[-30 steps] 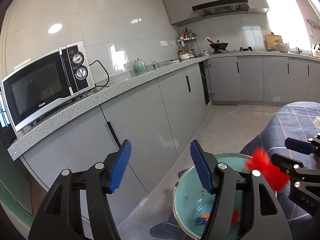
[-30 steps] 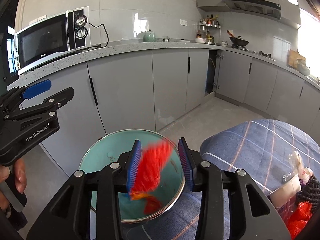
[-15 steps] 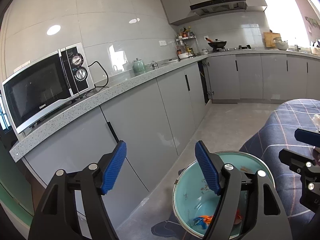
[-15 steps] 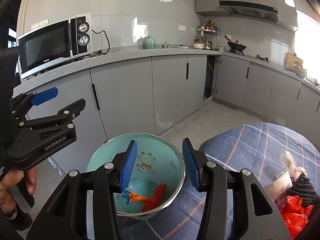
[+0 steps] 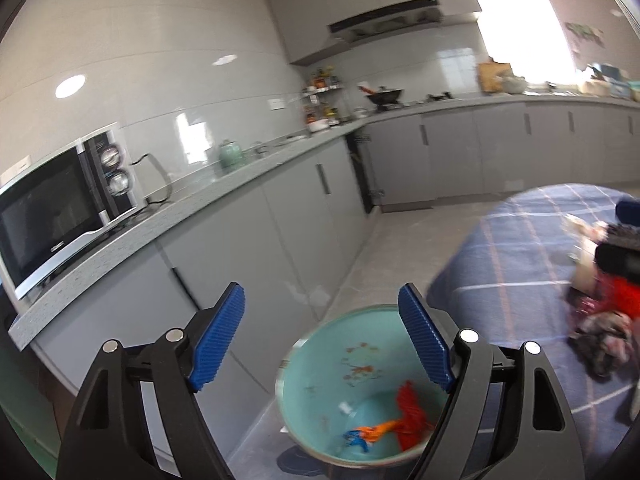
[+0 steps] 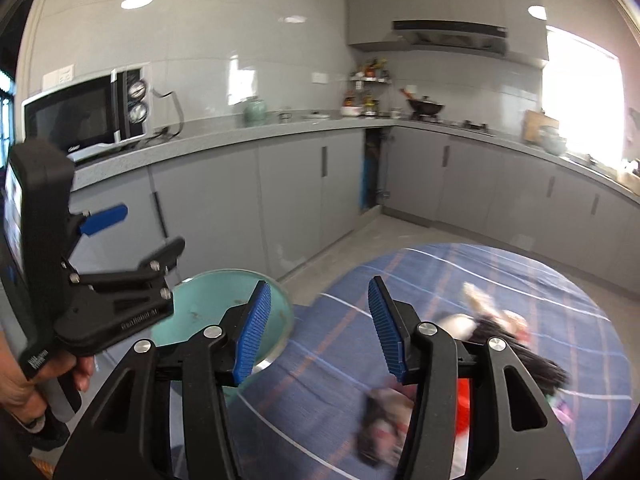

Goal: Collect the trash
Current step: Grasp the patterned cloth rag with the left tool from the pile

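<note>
Teal basin (image 5: 320,360): red and orange scraps (image 5: 404,416) inside | both jaws opening, empty

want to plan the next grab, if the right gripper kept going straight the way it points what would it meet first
Probably the blue checked tablecloth just ahead of the open right gripper, with the blurred trash pile slightly to its right; depth is unclear.

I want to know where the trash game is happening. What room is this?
It looks like a home kitchen. There is a microwave on a long grey counter, a wok on the stove in the corner, and a range hood above it.
</note>
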A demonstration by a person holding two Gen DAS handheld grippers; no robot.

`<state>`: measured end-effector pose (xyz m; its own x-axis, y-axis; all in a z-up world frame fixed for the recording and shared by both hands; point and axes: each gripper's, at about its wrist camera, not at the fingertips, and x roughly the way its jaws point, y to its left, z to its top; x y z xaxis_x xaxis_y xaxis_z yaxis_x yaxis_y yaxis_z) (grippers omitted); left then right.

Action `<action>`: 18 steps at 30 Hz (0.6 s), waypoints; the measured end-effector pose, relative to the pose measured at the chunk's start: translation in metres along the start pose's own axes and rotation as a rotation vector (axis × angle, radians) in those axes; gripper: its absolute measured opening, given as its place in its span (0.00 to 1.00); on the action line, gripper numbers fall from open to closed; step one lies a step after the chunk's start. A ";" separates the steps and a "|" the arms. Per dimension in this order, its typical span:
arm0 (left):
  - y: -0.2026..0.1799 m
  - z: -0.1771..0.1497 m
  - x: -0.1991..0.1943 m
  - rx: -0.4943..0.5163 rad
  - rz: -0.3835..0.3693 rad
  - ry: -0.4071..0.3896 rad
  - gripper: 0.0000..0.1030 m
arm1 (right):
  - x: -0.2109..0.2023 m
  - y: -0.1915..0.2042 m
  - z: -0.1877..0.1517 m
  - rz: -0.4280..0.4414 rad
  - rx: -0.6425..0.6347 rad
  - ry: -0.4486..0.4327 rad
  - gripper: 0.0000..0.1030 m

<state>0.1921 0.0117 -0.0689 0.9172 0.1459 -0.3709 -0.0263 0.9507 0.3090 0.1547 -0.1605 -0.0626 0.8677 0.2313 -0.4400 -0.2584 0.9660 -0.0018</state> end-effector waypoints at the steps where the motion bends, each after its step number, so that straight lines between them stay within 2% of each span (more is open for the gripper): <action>1: -0.012 -0.001 -0.003 0.016 -0.022 0.000 0.76 | -0.008 -0.009 -0.003 -0.014 0.010 -0.004 0.52; 5: -0.050 -0.003 -0.011 0.066 -0.081 0.000 0.77 | -0.033 -0.044 -0.022 -0.104 0.044 -0.006 0.53; 11: -0.104 -0.007 -0.022 0.109 -0.171 0.008 0.78 | -0.062 -0.095 -0.064 -0.243 0.117 0.044 0.54; 18: -0.156 -0.013 -0.030 0.141 -0.276 0.040 0.78 | -0.067 -0.128 -0.096 -0.339 0.166 0.098 0.54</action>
<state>0.1632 -0.1370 -0.1176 0.8655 -0.0989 -0.4911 0.2794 0.9090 0.3094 0.0891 -0.3111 -0.1195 0.8451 -0.1089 -0.5234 0.1153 0.9931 -0.0205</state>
